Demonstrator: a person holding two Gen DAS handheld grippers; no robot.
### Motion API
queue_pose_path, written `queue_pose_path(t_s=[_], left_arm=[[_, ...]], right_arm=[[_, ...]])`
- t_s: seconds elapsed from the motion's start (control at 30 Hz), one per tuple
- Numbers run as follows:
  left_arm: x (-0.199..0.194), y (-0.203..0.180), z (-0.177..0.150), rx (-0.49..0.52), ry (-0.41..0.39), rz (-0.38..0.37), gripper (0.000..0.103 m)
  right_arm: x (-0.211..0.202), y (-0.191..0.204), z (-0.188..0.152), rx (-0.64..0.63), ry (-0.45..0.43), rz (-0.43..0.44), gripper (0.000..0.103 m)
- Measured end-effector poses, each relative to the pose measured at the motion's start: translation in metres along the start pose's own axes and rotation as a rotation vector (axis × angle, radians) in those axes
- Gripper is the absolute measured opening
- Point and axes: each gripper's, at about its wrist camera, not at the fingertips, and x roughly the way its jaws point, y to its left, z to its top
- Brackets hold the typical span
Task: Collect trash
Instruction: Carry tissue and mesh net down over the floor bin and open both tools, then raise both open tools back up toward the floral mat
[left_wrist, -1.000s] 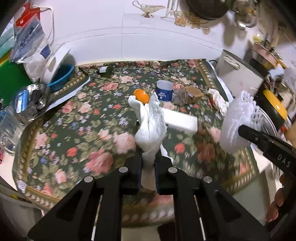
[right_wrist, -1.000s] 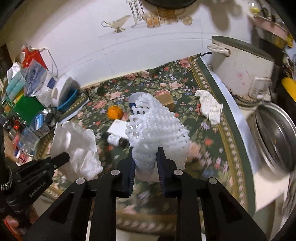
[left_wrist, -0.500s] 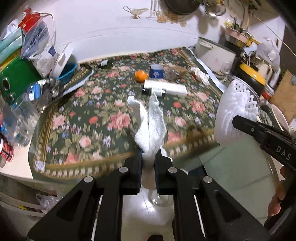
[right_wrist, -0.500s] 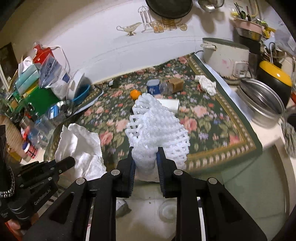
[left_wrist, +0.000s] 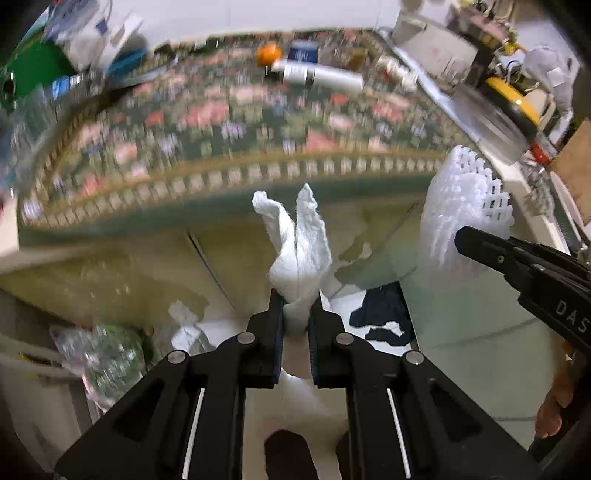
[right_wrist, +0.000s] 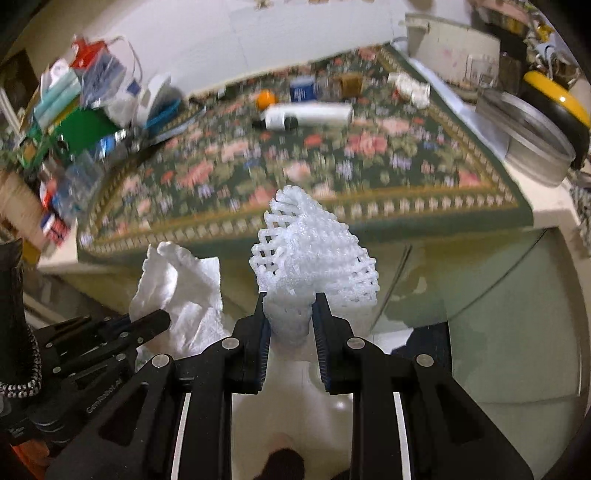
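My left gripper (left_wrist: 296, 306) is shut on a crumpled white paper towel (left_wrist: 299, 243), held in front of the table's edge above the floor. It also shows in the right wrist view (right_wrist: 177, 291). My right gripper (right_wrist: 290, 314) is shut on a white foam fruit net (right_wrist: 314, 254), which also shows in the left wrist view (left_wrist: 458, 206) at the right. Both grippers are side by side, off the floral tablecloth (right_wrist: 295, 162). A crumpled white tissue (right_wrist: 408, 86) lies on the cloth at the far right.
On the cloth stand an orange (right_wrist: 266, 99), a blue cup (right_wrist: 303, 88), a white tube (right_wrist: 310, 113) and a brown box (right_wrist: 349, 84). Bags and containers (right_wrist: 92, 103) crowd the left. Metal pans (right_wrist: 528, 129) sit at the right. A plastic bag (left_wrist: 110, 354) lies below.
Both grippers have drawn back from the table and tipped downward, still holding the paper towel and the foam net. The table's front edge and the floor have come into view.
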Motion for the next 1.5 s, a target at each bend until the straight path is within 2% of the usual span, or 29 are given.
queue_pose_path(t_s=[0.2, 0.33, 0.6, 0.73, 0.87, 1.03, 1.1, 1.13, 1.17, 1.2, 1.23, 1.3, 1.5], left_arm=[[0.069, -0.016, -0.043, -0.072, 0.063, 0.015, 0.011], [0.128, -0.019, -0.070, -0.096, 0.107, 0.005, 0.011], [0.264, -0.013, -0.118, -0.092, 0.225, -0.073, 0.011], [0.327, -0.008, -0.139, -0.092, 0.275, -0.078, 0.011], [0.369, 0.003, -0.153, -0.103, 0.299, -0.080, 0.011], [0.399, 0.005, -0.167, -0.102, 0.320, -0.098, 0.012], [0.406, 0.005, -0.168, -0.091, 0.324, -0.094, 0.017], [0.408, 0.005, -0.168, -0.089, 0.326, -0.092, 0.023], [0.411, 0.007, -0.168, -0.092, 0.330, -0.084, 0.032], [0.413, 0.009, -0.168, -0.100, 0.334, -0.079, 0.036], [0.414, 0.011, -0.168, -0.117, 0.339, -0.075, 0.042], [0.414, 0.015, -0.167, -0.142, 0.342, -0.078, 0.043], [0.388, 0.019, -0.157, -0.147, 0.314, -0.041, 0.043]], right_arm=[[0.039, -0.026, -0.039, -0.021, 0.088, 0.027, 0.020], [0.081, -0.044, -0.067, -0.032, 0.143, 0.037, 0.020], [0.194, -0.082, -0.122, -0.019, 0.218, 0.058, 0.020], [0.249, -0.097, -0.141, 0.011, 0.253, 0.073, 0.020], [0.287, -0.106, -0.155, 0.008, 0.278, 0.078, 0.023], [0.314, -0.114, -0.169, 0.006, 0.292, 0.101, 0.026], [0.319, -0.113, -0.173, -0.004, 0.295, 0.095, 0.027], [0.321, -0.113, -0.174, -0.004, 0.297, 0.091, 0.028], [0.322, -0.114, -0.174, 0.001, 0.302, 0.092, 0.034], [0.324, -0.115, -0.174, 0.009, 0.307, 0.091, 0.040], [0.325, -0.117, -0.175, 0.025, 0.312, 0.090, 0.043], [0.329, -0.122, -0.173, 0.054, 0.322, 0.089, 0.049], [0.319, -0.123, -0.165, 0.074, 0.326, 0.088, 0.050]])
